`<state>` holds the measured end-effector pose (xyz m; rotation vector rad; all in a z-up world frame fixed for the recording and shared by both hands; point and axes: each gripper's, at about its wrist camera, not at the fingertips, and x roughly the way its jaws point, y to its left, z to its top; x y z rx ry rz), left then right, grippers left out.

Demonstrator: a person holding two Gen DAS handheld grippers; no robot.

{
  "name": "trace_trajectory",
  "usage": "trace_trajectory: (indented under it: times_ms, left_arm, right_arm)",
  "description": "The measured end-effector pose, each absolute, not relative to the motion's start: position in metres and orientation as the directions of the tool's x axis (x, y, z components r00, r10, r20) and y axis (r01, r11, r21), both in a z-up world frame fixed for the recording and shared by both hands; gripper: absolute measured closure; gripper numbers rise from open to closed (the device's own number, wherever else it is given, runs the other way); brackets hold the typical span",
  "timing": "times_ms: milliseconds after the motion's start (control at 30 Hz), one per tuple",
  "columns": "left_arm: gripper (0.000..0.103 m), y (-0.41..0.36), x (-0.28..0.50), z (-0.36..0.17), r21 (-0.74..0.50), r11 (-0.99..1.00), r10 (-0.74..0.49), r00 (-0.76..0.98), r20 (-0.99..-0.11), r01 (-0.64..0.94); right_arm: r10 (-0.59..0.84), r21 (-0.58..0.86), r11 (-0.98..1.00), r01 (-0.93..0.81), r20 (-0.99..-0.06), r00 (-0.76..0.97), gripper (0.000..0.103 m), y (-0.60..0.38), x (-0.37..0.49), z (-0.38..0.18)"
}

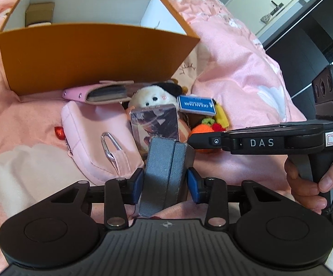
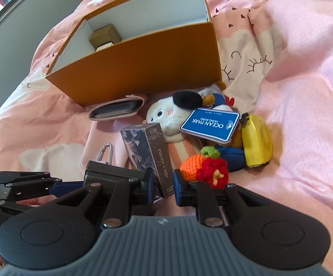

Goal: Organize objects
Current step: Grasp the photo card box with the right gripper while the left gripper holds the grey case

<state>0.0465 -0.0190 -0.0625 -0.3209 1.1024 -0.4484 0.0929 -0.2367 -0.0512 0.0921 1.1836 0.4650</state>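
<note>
Pink bedding (image 2: 293,69) carries everything here, rumpled toward the right edge of the right wrist view. An orange box (image 1: 93,55) with a white inside stands open at the far side, and a small brown carton (image 2: 105,35) sits in its left corner.

Just in front of the box lies a heap of small things. A pink card holder (image 2: 118,109) rests against the box's near wall. Beside it is a white plush (image 2: 168,117) with a black patch on top, and a blue tag (image 2: 210,124) reading OCEAN PARK leans on it. To the right lies a yellow toy (image 2: 256,140); near it sit an orange crochet fruit (image 2: 193,165) and a red crochet flower (image 2: 213,172), touching each other. A pink pouch (image 1: 86,135) with a silver clip (image 1: 110,147) lies to the left of the heap.

The left gripper (image 1: 165,184) pinches a grey case (image 1: 164,174) between its blue pads (image 1: 137,184), the case tilted slightly. The right gripper (image 2: 164,184) holds the lower end of a photo card box (image 2: 148,151), its jaws narrowly set on the box's two sides. That box stands tilted, just behind the grey case in the left wrist view. A hand (image 1: 313,184) grips the right gripper's handle.
</note>
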Motion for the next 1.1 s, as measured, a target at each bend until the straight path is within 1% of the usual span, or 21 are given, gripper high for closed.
trace_trajectory:
  times_ms: [100, 433, 500, 533, 700, 900, 967, 1100]
  left_arm:
    - [0.061, -0.013, 0.046, -0.058, -0.467, 0.868, -0.494, 0.405, -0.769, 0.172]
    - [0.061, 0.014, 0.044, -0.037, -0.482, 0.868, -0.472, 0.494, -0.730, 0.116]
    - [0.061, 0.022, 0.044, -0.033, -0.484, 0.870, -0.458, 0.517, -0.723, 0.093]
    - [0.061, 0.027, 0.044, -0.032, -0.486, 0.871, -0.450, 0.528, -0.720, 0.079]
    - [0.061, 0.038, 0.048, -0.038, -0.470, 0.882, -0.405, 0.540, -0.737, 0.020]
    - [0.061, 0.046, 0.050, -0.044, -0.485, 0.874, -0.406, 0.536, -0.741, -0.008]
    - [0.061, 0.047, 0.050, -0.046, -0.485, 0.874, -0.405, 0.532, -0.743, -0.012]
    - [0.061, 0.047, 0.050, -0.048, -0.483, 0.875, -0.403, 0.526, -0.749, -0.017]
  right_arm:
    - [0.395, 0.299, 0.902, -0.312, -0.863, 0.316, 0.082, -0.237, 0.092, -0.046]
    - [0.421, 0.297, 0.880, -0.372, -0.850, 0.316, 0.082, -0.228, 0.097, -0.038]
    - [0.416, 0.278, 0.874, -0.398, -0.852, 0.318, 0.076, -0.223, 0.099, -0.037]
    - [0.410, 0.264, 0.872, -0.412, -0.854, 0.320, 0.070, -0.221, 0.101, -0.037]
    - [0.376, 0.201, 0.862, -0.465, -0.869, 0.321, 0.069, -0.211, 0.108, -0.044]
    - [0.396, 0.225, 0.839, -0.495, -0.877, 0.271, 0.068, -0.203, 0.116, -0.061]
    - [0.410, 0.251, 0.836, -0.488, -0.876, 0.253, 0.064, -0.203, 0.120, -0.068]
    - [0.448, 0.297, 0.826, -0.480, -0.862, 0.238, 0.063, -0.204, 0.124, -0.075]
